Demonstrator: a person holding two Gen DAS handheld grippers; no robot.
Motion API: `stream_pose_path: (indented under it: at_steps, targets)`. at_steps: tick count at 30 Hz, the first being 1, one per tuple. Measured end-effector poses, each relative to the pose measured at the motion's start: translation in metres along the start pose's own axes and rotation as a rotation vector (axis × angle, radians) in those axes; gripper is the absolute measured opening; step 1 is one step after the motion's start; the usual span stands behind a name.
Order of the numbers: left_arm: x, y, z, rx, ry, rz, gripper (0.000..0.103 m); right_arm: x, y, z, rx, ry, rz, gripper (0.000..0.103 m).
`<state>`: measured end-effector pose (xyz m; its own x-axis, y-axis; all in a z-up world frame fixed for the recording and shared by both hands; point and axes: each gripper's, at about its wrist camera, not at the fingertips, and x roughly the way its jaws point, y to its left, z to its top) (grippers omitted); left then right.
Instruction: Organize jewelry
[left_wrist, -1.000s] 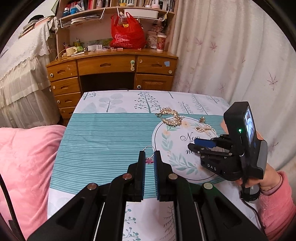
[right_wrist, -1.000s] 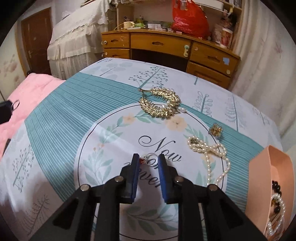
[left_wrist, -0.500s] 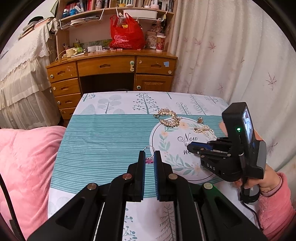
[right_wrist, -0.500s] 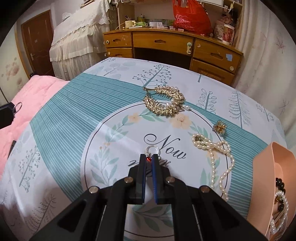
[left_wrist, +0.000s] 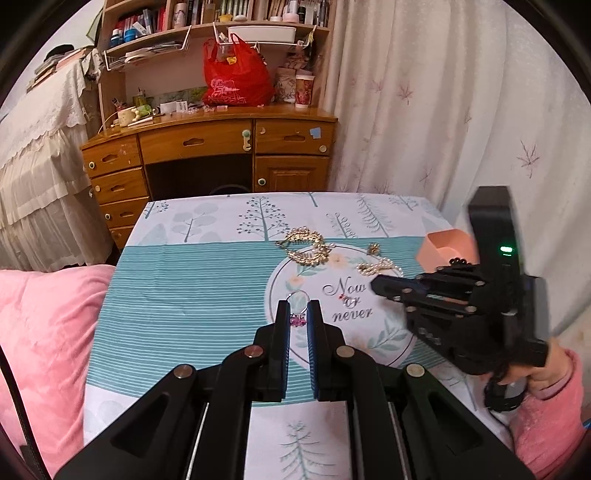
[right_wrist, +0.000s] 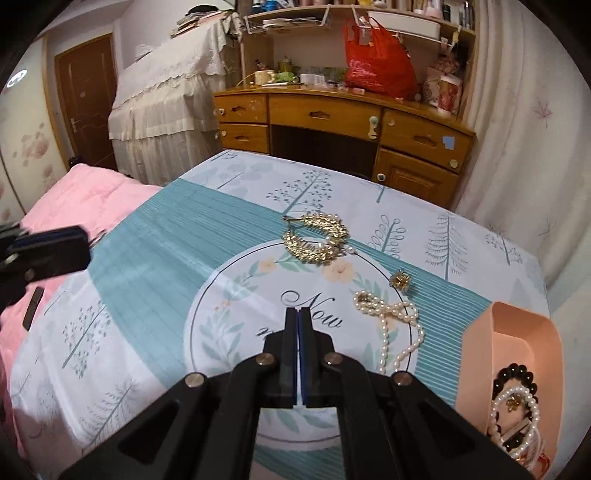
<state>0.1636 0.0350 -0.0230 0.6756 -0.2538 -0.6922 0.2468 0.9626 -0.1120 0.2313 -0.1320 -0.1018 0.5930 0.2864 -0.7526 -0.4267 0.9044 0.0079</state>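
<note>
the left gripper (left_wrist: 298, 314) pinches an earring (left_wrist: 298, 319), a pink stone clamped between the pads with its thin silver hoop standing out past the fingertips toward 12 o'clock. the right gripper (right_wrist: 298, 317) has just been closing and now sits pressed together; in its own view nothing shows between the pads, though in the left wrist view a tiny red speck (left_wrist: 340, 295) sits just off its tip, too small to say whether it is held. the relation that matters, i judge, is the peach tray (right_wrist: 517, 332): from the right gripper it lies at about 3 o'clock, close by, its long axis running near to far, beaded bracelets already inside. the right hand is the nearer one to it; the left is well apart. further out on the printed tablecloth (right_wrist: 155, 258) lie a pearl necklace (right_wrist: 391, 325), a small gold earring (right_wrist: 400, 280) and a gold leaf hairpiece (right_wrist: 317, 240) at 12 o'clock. beyond stand a wooden desk (right_wrist: 325, 118), a red bag (right_wrist: 373, 66) and pale curtains (left_wrist: 424, 110); a pink blanket (left_wrist: 44, 332) lies at 9 o'clock.
</note>
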Motion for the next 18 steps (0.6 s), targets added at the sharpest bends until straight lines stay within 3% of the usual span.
stream_pose_path:
  at_steps: [2, 5, 18]
  targets:
    - [-0.001, -0.001, -0.004, -0.005, -0.003, 0.009, 0.006, 0.01, -0.004, 0.0, 0.026, 0.025, 0.032, 0.004]
    - [-0.003, 0.005, -0.014, -0.026, -0.007, 0.038, 0.006, 0.026, -0.003, -0.003, 0.02, 0.063, 0.061, 0.02]
    - [-0.009, 0.041, -0.041, -0.102, -0.017, 0.095, 0.006, 0.056, 0.007, -0.004, -0.043, 0.108, 0.008, 0.02]
